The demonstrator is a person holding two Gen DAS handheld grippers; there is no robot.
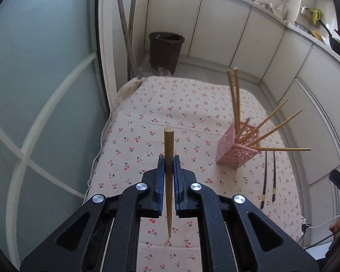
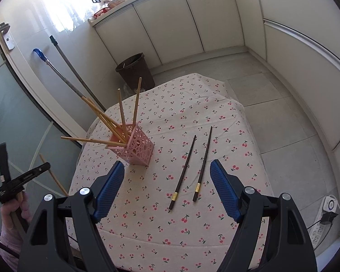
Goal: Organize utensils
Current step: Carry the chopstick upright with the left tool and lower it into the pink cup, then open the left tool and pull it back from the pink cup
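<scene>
My left gripper (image 1: 169, 165) pinches one bamboo chopstick (image 1: 169, 181) upright over the cherry-print cloth (image 1: 147, 117). My right gripper (image 2: 167, 174) gapes wide, empty, with two dark chopsticks (image 2: 193, 165) lying between its fingers at 12 o'clock. Farther off at 11 o'clock, the pink holder (image 2: 139, 149) stands, bristling with bamboo chopsticks.

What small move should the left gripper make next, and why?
Probably carry the wooden chopstick over to the pink holder and lower it in: the left gripper is shut on it, five matching ones stand there, and two dark chopsticks remain on the tablecloth.
</scene>
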